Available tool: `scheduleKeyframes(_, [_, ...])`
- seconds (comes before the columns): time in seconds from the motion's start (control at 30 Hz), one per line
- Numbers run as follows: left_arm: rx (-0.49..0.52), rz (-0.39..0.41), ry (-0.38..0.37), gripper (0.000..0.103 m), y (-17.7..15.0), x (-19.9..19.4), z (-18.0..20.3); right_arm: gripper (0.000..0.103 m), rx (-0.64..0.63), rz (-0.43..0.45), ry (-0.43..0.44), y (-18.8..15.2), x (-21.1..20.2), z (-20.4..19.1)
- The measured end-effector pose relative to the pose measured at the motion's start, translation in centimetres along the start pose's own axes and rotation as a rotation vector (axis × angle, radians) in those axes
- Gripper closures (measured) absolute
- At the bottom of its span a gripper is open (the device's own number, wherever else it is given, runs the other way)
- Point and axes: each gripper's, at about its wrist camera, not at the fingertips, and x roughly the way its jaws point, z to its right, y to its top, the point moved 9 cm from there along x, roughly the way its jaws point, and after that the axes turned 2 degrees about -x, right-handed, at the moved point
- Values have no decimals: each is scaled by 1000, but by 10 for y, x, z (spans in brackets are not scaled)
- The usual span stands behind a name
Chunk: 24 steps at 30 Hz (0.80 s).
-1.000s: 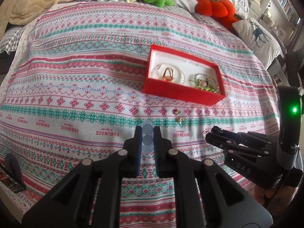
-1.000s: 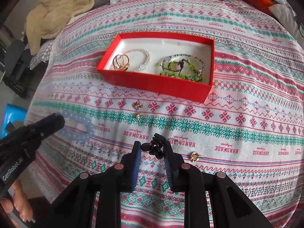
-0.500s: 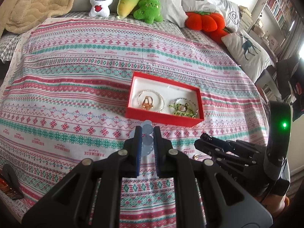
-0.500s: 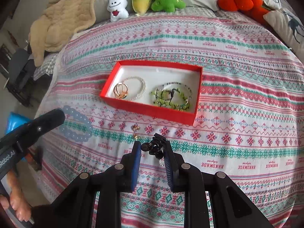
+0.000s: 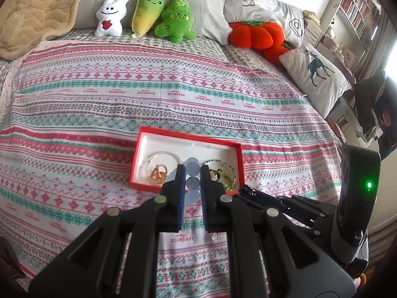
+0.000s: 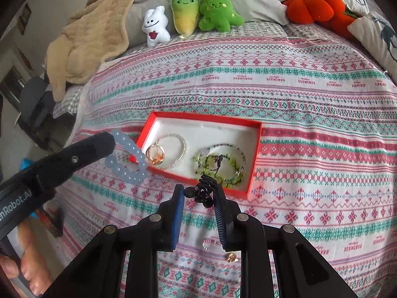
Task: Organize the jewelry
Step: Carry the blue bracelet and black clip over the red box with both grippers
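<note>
Jewelry status: I'm seeing the red box (image 6: 253,159) sitting near the middle of the bedspread (image 6: 297,99), open top, white lining. Inside it, toward its left end, a clear beaded bracelet (image 6: 182,149) is lying with gold rings (image 6: 155,154) on top of it; toward its right end, a green beaded bracelet (image 6: 218,164) is sitting.

Left gripper (image 5: 191,173) is clenching a pale blue bead bracelet (image 6: 129,160); in the right wrist view the loop is hanging off its tips, in front of the box's left near corner. I can't tell whether it's touching the box.

Right gripper (image 6: 201,196) is grasping a black jewelry piece (image 6: 202,191) with round discs, in front of the box's near wall. I can't tell what kind of piece it is.

On the bedspread near its front edge, 1 small gold piece (image 6: 230,257) and 1 thin clear ring (image 6: 207,243) are lying loose, close together.

3 plush toys (image 6: 188,17) are leaning along the far edge, an orange pumpkin cushion (image 6: 315,7) toward the far right corner.
</note>
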Motion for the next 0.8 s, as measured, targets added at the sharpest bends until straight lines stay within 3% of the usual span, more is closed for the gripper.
scheduleKeyframes(0.2, [-10,3,-32,90,9,23,2,79,20,41,36,14,6,12])
scheduleKeyframes(0.43, [-6,-29,58,90,2,48,-32,79,-4,27,45,14,22,14])
scheduleKeyframes(0.8, [-8,-57,124,90,-5,59,-56,79,-26,22,10,13,35,15])
